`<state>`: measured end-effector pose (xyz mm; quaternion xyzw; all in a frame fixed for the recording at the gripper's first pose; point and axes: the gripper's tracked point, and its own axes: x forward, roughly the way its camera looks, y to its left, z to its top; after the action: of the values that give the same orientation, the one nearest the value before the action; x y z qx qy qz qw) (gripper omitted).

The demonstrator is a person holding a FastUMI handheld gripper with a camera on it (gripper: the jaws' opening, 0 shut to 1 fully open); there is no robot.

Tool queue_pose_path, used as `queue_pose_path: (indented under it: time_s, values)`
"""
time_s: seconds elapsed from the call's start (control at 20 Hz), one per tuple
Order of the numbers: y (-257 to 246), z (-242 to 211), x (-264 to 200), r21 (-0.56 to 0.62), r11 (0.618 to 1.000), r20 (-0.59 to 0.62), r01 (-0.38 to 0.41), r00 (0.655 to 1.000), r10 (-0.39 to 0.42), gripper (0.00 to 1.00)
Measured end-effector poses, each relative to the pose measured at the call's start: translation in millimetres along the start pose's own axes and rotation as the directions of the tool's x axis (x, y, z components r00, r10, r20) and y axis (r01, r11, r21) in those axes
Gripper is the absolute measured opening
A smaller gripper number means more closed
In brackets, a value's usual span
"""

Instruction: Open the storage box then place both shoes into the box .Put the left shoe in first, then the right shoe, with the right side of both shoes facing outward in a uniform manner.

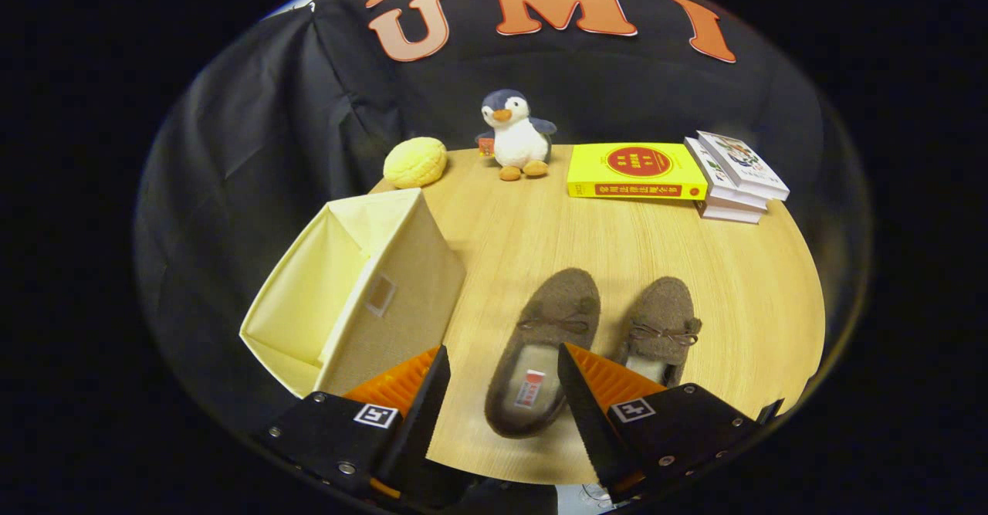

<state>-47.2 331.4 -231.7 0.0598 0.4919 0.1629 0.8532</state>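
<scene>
Two brown fuzzy slippers lie side by side on the round wooden table (540,229), toes pointing away from me. The left shoe (544,345) has its heel between my fingers; the right shoe (660,330) lies just beyond my right finger, partly covered by it. A cream fabric storage box (363,291) stands open at the table's left, beyond my left finger, its open top facing left and up. My gripper (502,380) hovers above the table with its jaws wide apart, touching nothing.
At the table's far side sit a yellow bun-shaped toy (415,162), a plush penguin (515,137), a yellow book (637,170) and a stack of white books (733,175). Bare wood lies between the shoes and these items.
</scene>
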Motion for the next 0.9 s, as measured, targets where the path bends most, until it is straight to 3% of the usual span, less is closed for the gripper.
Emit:
queue_pose_path:
  time_s: [0.65,0.9]
  values:
    - [-50.5,-28.8,72.9,0.015,0.993,-0.047,0.113,0.993,-0.113,0.71]
    - [-64.8,-21.9,100.7,0.014,0.988,-0.041,0.154,0.987,-0.153,0.59]
